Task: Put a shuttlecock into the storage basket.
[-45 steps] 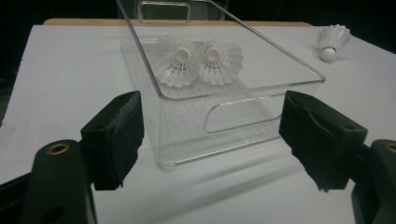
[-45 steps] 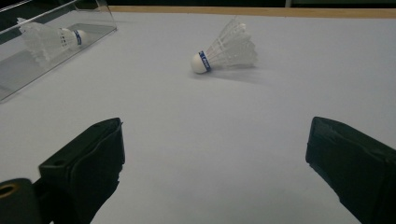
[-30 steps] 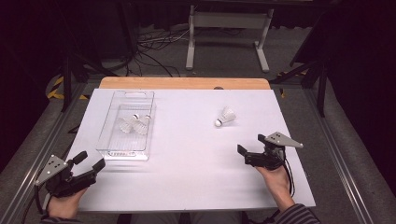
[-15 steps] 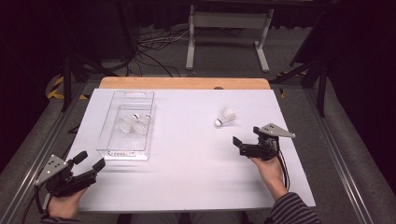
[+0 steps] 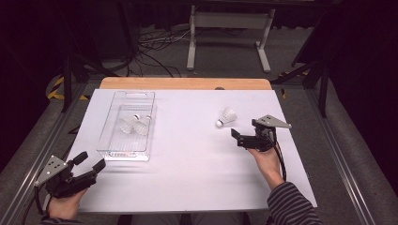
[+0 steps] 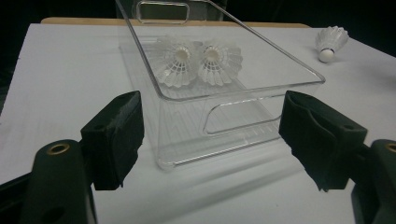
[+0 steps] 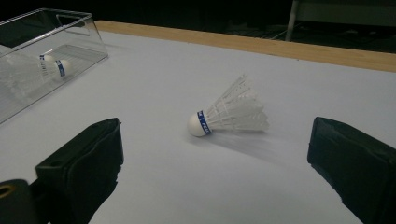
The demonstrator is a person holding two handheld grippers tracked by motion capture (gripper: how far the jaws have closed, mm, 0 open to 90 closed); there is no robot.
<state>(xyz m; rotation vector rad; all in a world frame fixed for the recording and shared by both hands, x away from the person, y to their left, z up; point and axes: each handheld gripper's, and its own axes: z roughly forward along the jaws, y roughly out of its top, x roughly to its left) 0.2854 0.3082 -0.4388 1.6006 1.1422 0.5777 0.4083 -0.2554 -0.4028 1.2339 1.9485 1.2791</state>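
A clear plastic bin stands on the left half of the white table and holds two white shuttlecocks lying side by side. A third shuttlecock lies loose on the table at the right, cork end toward me. My right gripper is open just short of it, and in the right gripper view the shuttlecock lies ahead between the spread jaws. My left gripper rests open at the front left corner. Its jaws face the bin's near end wall, not touching it.
The white table sheet ends in a wooden strip at the far edge. Beyond it lie a dark floor with cables and a metal stand. Metal rails run along both table sides.
My right gripper has moved forward and a little left, closing in on the loose shuttlecock. The left gripper and the bin have stayed put.
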